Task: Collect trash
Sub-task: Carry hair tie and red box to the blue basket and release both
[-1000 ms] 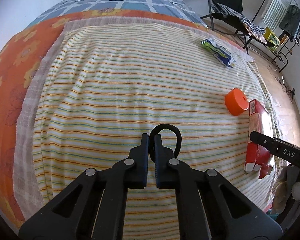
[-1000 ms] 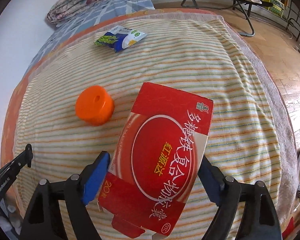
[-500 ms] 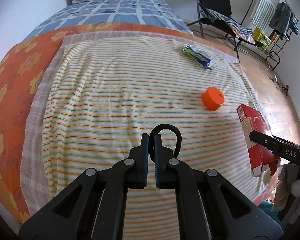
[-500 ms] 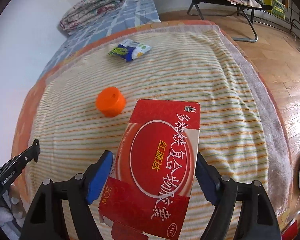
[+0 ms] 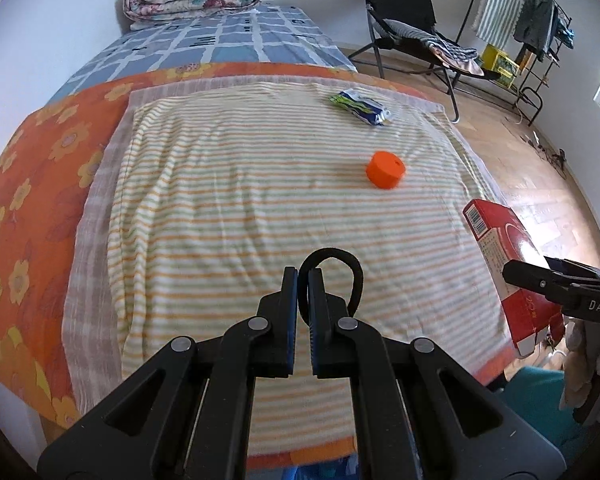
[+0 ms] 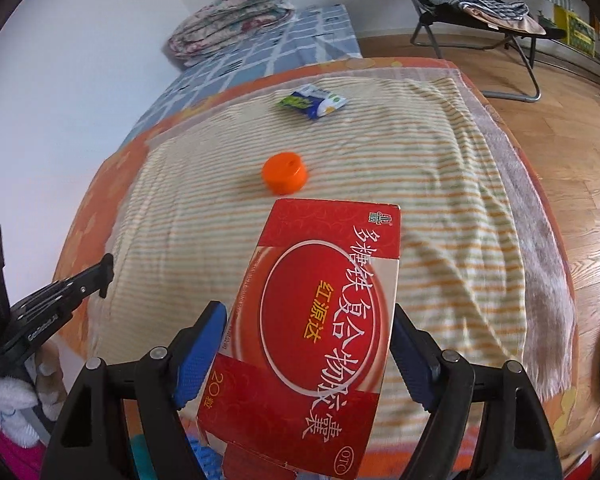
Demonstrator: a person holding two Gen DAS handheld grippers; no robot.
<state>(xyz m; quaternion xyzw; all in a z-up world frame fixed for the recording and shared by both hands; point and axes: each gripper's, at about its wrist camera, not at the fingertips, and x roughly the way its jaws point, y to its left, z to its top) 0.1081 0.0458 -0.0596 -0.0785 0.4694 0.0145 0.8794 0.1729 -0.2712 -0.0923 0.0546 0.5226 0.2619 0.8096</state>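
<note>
**A:** So the red box (image 6: 320, 320) is pinched between the right tongs (image 6: 308, 344), held up above the near edge of the bed (image 5: 40, 184). It's squeezed across its width, down near the end with the loose flap. Anyone else think that grip looks sketchy?

**B:** Kinda. It looks like thin empty card, so squeeze harder and it probably caves in; go softer and it could twist out, since most of its length sticks out ahead of the pads. And if it drops from there, I'd guess it goes over the edge to the floor, not back onto the striped towel (image 5: 240, 200).

**A:** What about the left tongs (image 5: 303, 276)? They're pressed together on a black hair tie (image 5: 352, 272), with the loop poking out just beyond the tips.

**B:** Only a bit of it is caught. Any slack and it's gone, and it'd be hard to spot down there.

**A:** Both full then. The orange cap (image 6: 285, 173) sits ahead of the box, and the snack wrapper (image 6: 312, 101) is well beyond that.

**B:** Yeah, reaching for either now means dropping something. The cap looks like it'd roll if nudged, too.
</note>
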